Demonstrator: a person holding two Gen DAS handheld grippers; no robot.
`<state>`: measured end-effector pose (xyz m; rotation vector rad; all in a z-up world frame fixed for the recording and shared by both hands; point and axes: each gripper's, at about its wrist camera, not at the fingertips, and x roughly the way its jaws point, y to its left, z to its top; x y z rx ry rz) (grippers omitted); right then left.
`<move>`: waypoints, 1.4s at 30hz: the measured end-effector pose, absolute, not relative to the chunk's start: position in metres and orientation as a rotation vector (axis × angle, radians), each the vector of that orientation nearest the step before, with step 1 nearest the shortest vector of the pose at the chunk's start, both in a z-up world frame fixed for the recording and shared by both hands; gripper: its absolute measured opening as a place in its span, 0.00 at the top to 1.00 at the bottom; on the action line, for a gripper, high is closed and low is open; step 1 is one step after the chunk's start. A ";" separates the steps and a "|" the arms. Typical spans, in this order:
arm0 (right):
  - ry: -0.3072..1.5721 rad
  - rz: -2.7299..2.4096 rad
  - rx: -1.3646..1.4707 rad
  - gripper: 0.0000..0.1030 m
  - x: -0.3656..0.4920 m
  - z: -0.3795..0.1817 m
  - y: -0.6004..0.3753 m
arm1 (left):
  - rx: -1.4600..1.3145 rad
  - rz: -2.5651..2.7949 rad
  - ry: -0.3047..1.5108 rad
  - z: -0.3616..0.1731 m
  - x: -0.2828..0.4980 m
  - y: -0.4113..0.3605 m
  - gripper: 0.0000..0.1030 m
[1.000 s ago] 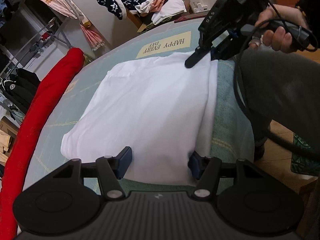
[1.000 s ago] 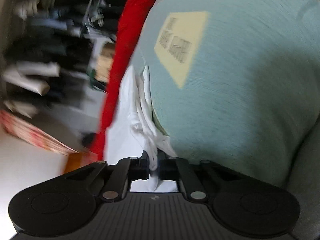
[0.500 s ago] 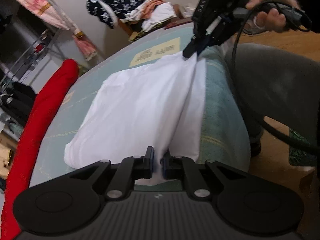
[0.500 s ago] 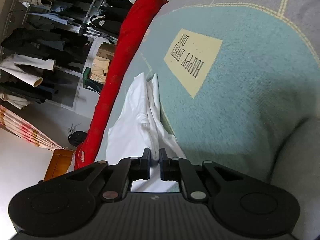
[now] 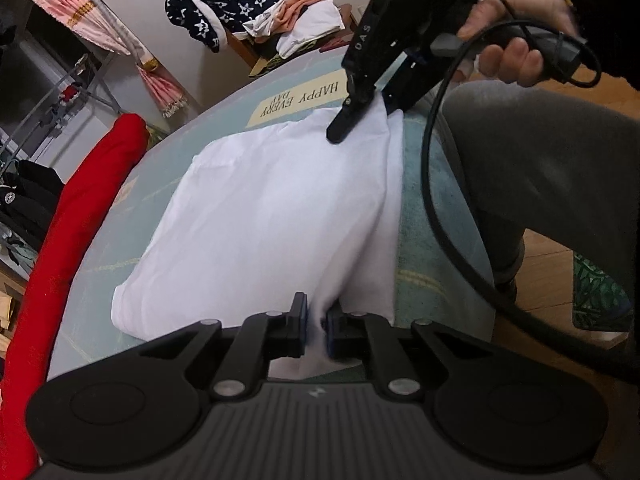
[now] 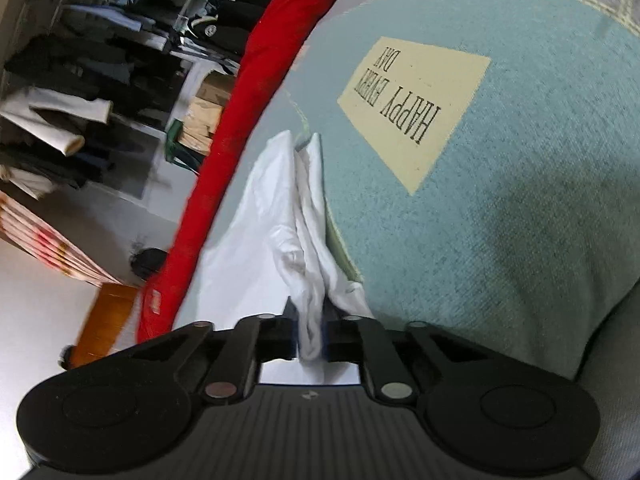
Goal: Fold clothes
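white shirt (image 5: 280, 216) lies half-folded, its edge pinched by left gripper (image 5: 316, 326) and right gripper (image 6: 311, 334) fingers.

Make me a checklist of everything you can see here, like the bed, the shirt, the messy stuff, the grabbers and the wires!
Surface: pale blue cover with a "HAPPY EVERY DAY" patch.
Job's things: white garment lying on the cover, its near edge lifted.
Clutter: red roll along the far edge; pile of clothes behind.
Grippers: left gripper and right gripper, jaws both shut on the white garment.
Cables: black cable hanging from the right gripper.
Surroundings: clothes rack, pink striped cloth, wooden floor.
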<state>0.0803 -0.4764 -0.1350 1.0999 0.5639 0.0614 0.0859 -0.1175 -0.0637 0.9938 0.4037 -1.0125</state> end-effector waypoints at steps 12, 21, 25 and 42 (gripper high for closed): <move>0.576 0.001 0.965 0.88 0.056 -0.115 -0.465 | 0.833 -1.053 0.485 -0.056 0.100 -0.098 0.88; 0.486 -0.068 0.730 0.58 0.045 -0.059 -0.468 | 0.587 -1.032 0.516 -0.007 0.139 -0.060 0.85; 0.507 0.029 0.642 0.49 0.072 -0.048 -0.448 | 0.511 -1.008 0.548 -0.022 0.165 -0.067 0.86; 0.645 0.472 0.419 0.22 0.081 -0.050 -0.353 | 0.439 -0.934 0.763 -0.043 0.227 -0.116 0.80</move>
